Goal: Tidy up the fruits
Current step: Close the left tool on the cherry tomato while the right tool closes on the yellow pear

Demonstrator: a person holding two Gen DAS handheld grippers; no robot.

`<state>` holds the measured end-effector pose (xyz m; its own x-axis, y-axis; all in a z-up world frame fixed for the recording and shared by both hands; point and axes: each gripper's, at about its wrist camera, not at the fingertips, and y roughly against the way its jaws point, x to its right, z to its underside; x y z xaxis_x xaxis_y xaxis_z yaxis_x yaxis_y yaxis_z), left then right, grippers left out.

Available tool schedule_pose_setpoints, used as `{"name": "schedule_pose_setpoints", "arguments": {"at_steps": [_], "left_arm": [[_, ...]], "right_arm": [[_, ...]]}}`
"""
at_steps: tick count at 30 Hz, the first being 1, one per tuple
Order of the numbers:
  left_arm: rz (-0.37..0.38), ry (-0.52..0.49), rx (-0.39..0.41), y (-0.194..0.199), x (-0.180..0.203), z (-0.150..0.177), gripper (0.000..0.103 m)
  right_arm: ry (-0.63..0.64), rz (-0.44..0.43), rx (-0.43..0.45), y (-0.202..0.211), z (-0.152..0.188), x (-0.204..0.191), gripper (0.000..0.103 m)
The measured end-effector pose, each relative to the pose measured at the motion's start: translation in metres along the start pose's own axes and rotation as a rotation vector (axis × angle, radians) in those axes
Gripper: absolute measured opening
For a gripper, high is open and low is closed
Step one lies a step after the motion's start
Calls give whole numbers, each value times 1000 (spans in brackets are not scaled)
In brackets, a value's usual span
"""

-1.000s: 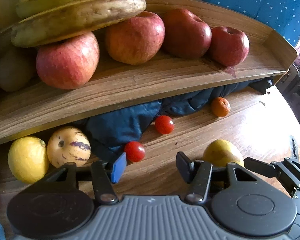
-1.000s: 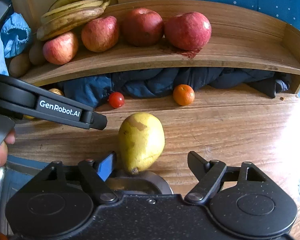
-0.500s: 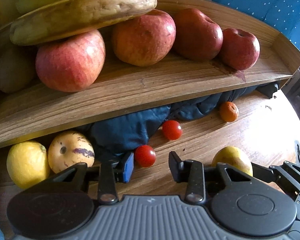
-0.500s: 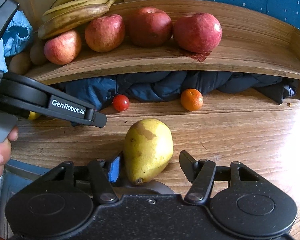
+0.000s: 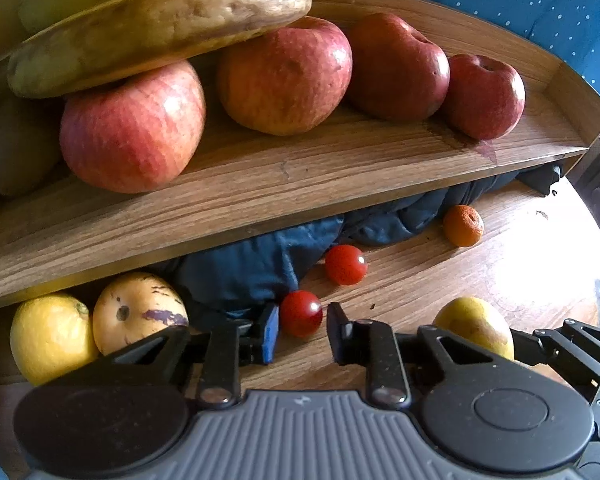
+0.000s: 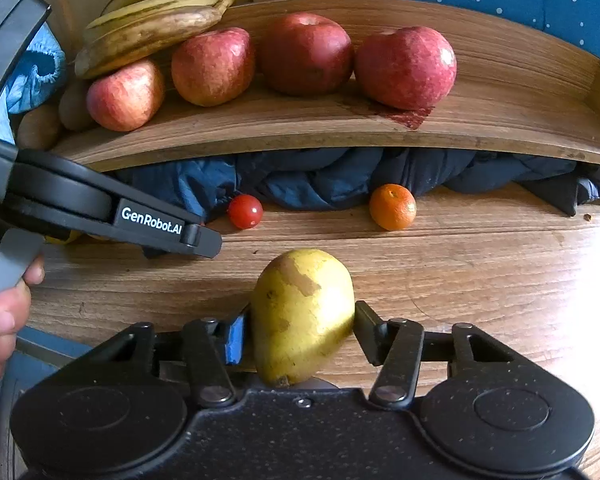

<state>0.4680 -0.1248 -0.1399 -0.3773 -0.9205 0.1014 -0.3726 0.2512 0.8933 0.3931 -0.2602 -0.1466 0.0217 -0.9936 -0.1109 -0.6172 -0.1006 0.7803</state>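
A cherry tomato [image 5: 301, 313] lies on the wooden table between the fingers of my left gripper [image 5: 302, 326], which stand close on both sides with small gaps. A second cherry tomato [image 5: 345, 264] lies just beyond it and also shows in the right wrist view [image 6: 245, 211]. My right gripper [image 6: 300, 330] has both fingers against a yellow pear [image 6: 302, 314] that rests on the table; the pear also shows in the left wrist view [image 5: 475, 325]. A small orange [image 6: 393, 206] lies further back.
A curved wooden shelf [image 6: 340, 128] holds several red apples [image 6: 406, 67], bananas [image 6: 152, 20] and kiwis [image 6: 73, 106]. Dark blue cloth [image 6: 320, 176] is stuffed under it. A lemon [image 5: 50, 338] and a striped yellow fruit [image 5: 138, 312] lie under the shelf at left.
My left gripper has moved forward around the near cherry tomato and its fingers have narrowed. My right gripper's fingers have closed from wide apart onto the pear.
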Motion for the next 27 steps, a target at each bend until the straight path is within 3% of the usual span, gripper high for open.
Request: {"name": "schedule_pose_setpoints", "arguments": {"at_steps": [27], "left_arm": [[24, -15, -1, 19, 13, 13, 23]], "right_arm": [[-39, -66, 62, 13, 8, 4, 54]]}}
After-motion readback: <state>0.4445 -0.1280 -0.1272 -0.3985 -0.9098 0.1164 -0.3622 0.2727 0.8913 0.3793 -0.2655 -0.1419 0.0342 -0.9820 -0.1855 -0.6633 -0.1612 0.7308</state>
